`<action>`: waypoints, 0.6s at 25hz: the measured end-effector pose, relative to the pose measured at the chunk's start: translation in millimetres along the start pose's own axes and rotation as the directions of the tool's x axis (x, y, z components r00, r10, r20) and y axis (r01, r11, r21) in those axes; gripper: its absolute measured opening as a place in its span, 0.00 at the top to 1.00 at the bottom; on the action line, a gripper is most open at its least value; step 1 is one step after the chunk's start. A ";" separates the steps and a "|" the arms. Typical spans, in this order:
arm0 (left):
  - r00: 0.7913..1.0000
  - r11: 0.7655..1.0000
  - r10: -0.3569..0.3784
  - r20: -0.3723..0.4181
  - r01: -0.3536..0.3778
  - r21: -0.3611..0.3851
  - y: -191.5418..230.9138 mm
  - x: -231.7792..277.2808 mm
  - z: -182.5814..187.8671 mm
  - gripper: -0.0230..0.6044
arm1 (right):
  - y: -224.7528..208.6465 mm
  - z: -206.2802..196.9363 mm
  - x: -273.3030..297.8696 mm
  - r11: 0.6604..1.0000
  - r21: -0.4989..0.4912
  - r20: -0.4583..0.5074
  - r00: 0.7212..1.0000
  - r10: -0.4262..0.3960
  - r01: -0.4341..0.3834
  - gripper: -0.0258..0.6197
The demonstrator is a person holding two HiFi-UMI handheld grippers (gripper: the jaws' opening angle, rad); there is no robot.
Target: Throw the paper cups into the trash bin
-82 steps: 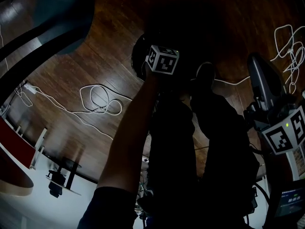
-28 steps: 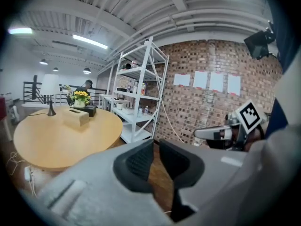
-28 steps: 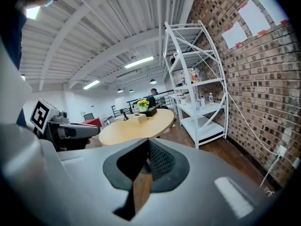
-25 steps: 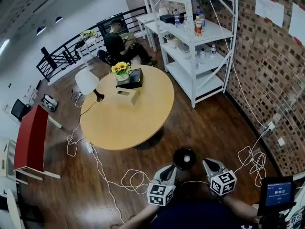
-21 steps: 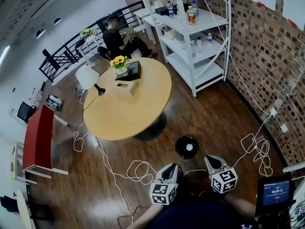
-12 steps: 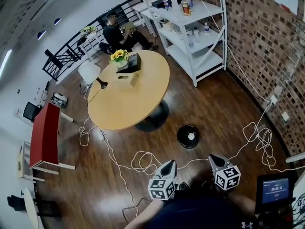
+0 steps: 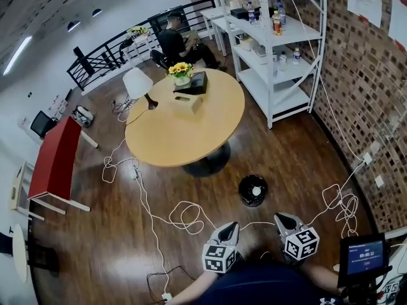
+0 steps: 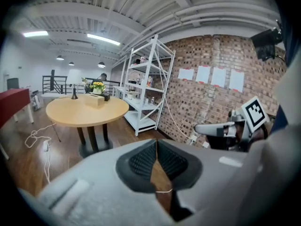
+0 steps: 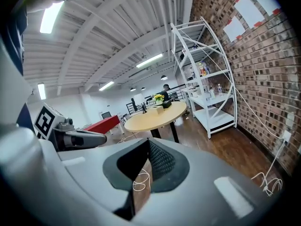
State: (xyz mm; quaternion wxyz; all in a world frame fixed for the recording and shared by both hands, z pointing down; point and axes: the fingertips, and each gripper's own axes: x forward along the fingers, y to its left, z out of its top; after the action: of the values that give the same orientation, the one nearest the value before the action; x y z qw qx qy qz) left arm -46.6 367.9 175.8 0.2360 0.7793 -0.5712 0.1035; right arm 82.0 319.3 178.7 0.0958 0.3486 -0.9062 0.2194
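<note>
A black round trash bin stands on the wooden floor in front of me, with something white, apparently a paper cup, inside it. My left gripper is held low near my body, short of the bin and to its left. Its jaws are shut with nothing between them. My right gripper is level with it, to the bin's right, jaws also shut and empty. Each gripper shows in the other's view: the right gripper, the left gripper. No cup is on the round table.
The table carries a tissue box, flowers and a black box. White cables loop over the floor. A white shelf lines the brick wall. A person sits at the back. A red table is left.
Earlier my left gripper reached down over the bin in a dark close view. Now the view is upright, and both grippers have drawn back a little from the bin.
</note>
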 end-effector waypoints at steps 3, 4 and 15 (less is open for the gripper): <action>1.000 1.000 0.014 0.013 -0.014 -0.020 11.7 -7.3 -1.9 0.95 | 7.6 10.5 4.4 1.000 -0.013 0.013 1.000 -0.001 0.001 0.95; 1.000 1.000 0.013 0.020 -0.013 -0.020 13.2 -8.6 0.0 0.95 | 9.8 13.2 6.1 1.000 -0.018 0.016 1.000 0.000 0.001 0.95; 0.999 0.999 -0.033 0.012 0.033 -0.001 19.4 -13.9 0.2 0.95 | 23.5 14.2 7.5 0.999 -0.026 0.039 0.999 -0.037 0.038 0.95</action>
State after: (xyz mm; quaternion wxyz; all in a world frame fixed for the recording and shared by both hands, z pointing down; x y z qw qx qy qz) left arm -69.4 374.9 174.5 0.2346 0.7892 -0.5596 0.0946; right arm 60.2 323.8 160.8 0.0873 0.3683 -0.9040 0.1986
